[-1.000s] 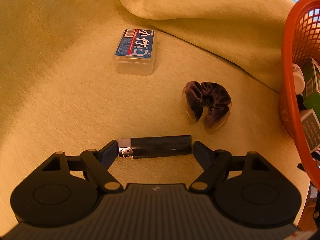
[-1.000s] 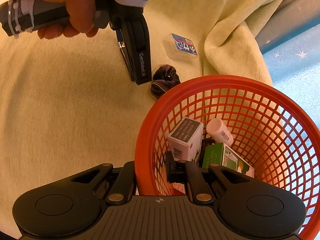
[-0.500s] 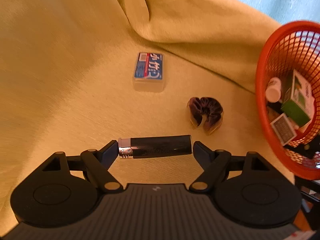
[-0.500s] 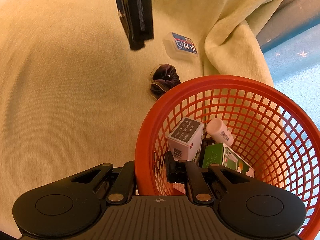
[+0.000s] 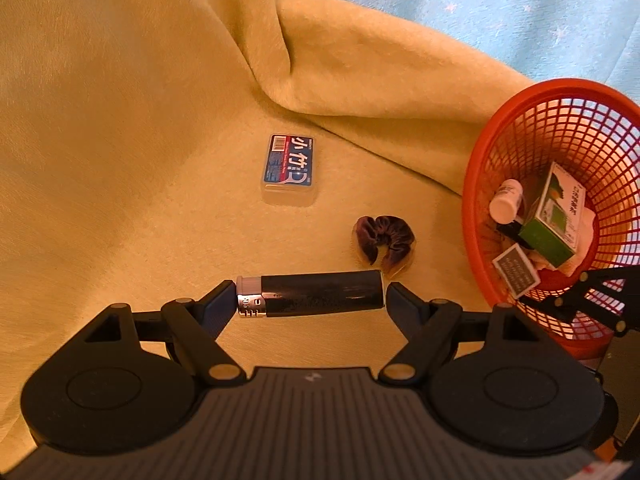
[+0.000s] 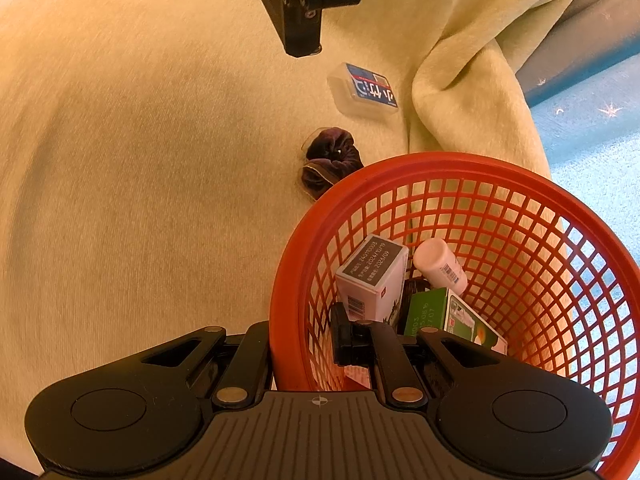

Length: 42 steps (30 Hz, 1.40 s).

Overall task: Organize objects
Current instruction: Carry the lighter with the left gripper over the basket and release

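Holding a black lighter end to end in the left claw, one fingertip against the silver cap and one close up at the flat bottom. Lying sideways between them, up in the air, not touching the yellow blanket.

Lifted much higher than a second ago. Back then, sat low, just over the blanket, with only a bit of the orange basket peeking in at the side. Now looking down from well above, with nearly the whole basket in sight on the right. Swung a little toward it too.

Means the pick-up is done, most likely. Looks like the carry to the basket is the step in hand. Next, probably: move over the rim, then let go so the lighter drops inside.

Pinching the near wall of the basket with the right claw, one finger outside and one inside. Same spot as before, no shift. Seems to be keeping the basket steady for the drop.

Already inside: a white bottle, a green box and a grey box. Still out on the blanket: a purple scrunchie near the basket and a small clear box with a blue label farther off. Both left to tidy after the lighter.

Worth watching: only a thin grip on the two ends, so could slip if tipped.
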Each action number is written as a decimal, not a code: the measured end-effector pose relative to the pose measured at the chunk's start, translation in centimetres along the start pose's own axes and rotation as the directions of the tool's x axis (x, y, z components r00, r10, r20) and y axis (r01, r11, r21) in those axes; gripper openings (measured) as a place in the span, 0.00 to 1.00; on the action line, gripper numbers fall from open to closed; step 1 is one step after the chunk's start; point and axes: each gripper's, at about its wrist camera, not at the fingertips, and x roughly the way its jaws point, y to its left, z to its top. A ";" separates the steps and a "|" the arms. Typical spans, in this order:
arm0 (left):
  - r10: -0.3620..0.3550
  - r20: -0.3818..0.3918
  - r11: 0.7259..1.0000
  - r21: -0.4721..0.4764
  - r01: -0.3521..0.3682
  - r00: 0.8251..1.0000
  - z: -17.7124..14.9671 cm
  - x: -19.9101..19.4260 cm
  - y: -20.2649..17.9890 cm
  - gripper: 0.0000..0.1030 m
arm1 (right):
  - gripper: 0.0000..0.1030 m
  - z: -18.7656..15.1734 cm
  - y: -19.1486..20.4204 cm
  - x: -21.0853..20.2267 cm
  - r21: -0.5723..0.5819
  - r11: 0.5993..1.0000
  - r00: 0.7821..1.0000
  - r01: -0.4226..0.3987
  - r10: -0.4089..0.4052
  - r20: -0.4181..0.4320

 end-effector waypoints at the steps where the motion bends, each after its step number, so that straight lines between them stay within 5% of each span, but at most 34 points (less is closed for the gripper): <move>1: -0.002 0.001 1.000 0.001 0.002 1.000 0.0 -0.1 -0.1 0.76 | 0.07 0.0 0.0 0.0 0.000 1.000 1.000 0.000 0.000 0.000; 25: -0.095 0.046 0.992 0.083 0.091 0.994 1.6 -2.6 -3.9 0.76 | 0.06 0.2 -0.1 0.0 0.003 1.000 1.000 -0.002 0.002 0.000; 42: -0.308 0.049 0.929 0.230 0.289 0.950 5.2 -3.7 -9.2 0.76 | 0.06 0.0 -0.2 -0.3 0.018 1.000 1.000 -0.005 0.005 0.009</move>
